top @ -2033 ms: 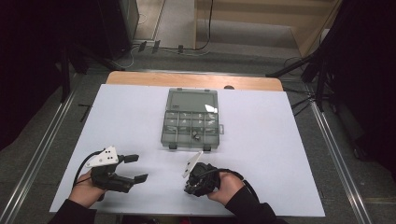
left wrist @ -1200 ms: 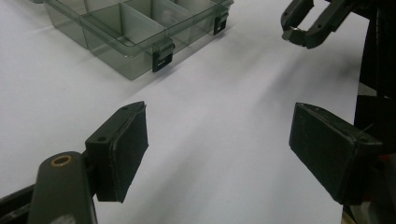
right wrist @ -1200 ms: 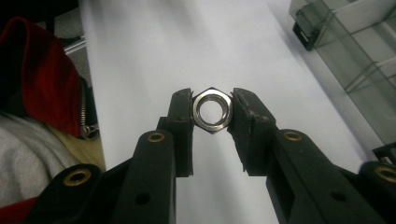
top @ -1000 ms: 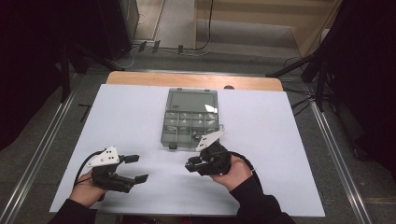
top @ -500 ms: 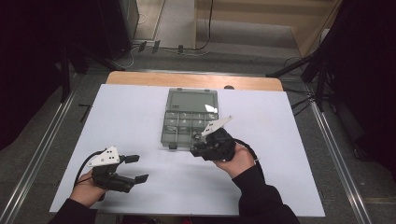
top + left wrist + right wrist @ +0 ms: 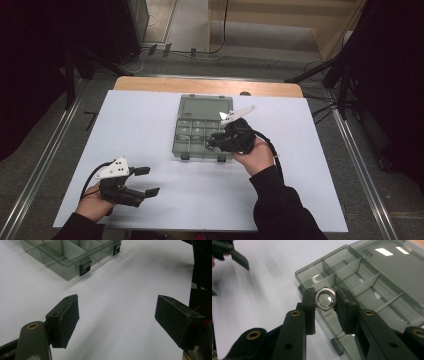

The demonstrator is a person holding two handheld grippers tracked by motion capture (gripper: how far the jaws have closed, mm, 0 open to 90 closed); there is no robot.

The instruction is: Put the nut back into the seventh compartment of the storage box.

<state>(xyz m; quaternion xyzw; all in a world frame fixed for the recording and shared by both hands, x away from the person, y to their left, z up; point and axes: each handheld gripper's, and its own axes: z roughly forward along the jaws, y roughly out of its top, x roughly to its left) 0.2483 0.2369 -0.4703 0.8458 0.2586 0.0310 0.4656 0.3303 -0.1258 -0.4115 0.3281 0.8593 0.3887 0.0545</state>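
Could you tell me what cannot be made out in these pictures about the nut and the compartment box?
- High view: the nut is too small, and the right tool hides it.
- Right gripper view: the nut covers the compartment behind it; the compartment box is cut off by the right edge.
- Left gripper view: the box is cut off at the top edge.

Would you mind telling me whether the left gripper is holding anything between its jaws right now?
No, the left gripper has its jaws spread wide apart over the bare white table, with nothing between them.
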